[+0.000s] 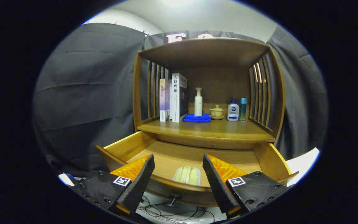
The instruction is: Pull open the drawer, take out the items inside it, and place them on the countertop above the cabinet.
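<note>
A wooden cabinet has its drawer [129, 146] pulled open below the countertop [210, 130]. Inside the drawer, close to the front wall, lies a pale green oblong item in clear wrapping [187, 175]. My gripper [178, 161] is open, its two fingers spread wide above the drawer's front, with the pale item lying between them and a little below. Nothing is held. The drawer's small dark knob [174, 197] sticks out under the front panel, below the fingers.
On the countertop stand two books [174, 98], a white pump bottle [198, 102], a folded blue cloth [197, 118], a small lidded cup [217, 112], a white bottle with blue cap [233, 109] and a teal tube [243, 109]. Slatted sides and a top board enclose it. Cables [166, 211] lie below the drawer.
</note>
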Demonstrator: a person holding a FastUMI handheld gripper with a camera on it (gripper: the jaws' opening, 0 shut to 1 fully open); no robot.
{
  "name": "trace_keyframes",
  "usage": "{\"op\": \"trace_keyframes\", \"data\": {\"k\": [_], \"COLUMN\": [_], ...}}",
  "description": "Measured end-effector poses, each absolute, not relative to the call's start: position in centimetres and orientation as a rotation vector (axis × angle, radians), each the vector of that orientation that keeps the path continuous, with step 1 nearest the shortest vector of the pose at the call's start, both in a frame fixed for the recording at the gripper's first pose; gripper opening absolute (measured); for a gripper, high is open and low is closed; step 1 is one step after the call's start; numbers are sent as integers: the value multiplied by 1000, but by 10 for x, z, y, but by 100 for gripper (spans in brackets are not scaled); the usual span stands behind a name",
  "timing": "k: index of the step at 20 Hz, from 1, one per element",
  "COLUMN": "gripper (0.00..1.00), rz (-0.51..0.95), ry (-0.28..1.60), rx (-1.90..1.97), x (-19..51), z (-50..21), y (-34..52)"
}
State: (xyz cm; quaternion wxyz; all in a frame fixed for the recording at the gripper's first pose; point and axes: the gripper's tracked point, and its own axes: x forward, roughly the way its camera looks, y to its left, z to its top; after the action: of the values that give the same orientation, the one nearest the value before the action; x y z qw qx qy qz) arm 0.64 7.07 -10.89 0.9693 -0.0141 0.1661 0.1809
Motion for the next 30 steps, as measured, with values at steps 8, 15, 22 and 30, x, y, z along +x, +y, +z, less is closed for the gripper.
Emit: {"op": "trace_keyframes", "data": {"k": [8, 15, 22, 30], "gripper": [95, 97, 43, 24], "rz": [385, 449, 433, 416], "ry": [686, 971, 966, 702], "rx": [0, 47, 3, 5], "x": [70, 60, 63, 80], "z": [-167, -212, -226, -173], "y": [76, 94, 83, 87]}}
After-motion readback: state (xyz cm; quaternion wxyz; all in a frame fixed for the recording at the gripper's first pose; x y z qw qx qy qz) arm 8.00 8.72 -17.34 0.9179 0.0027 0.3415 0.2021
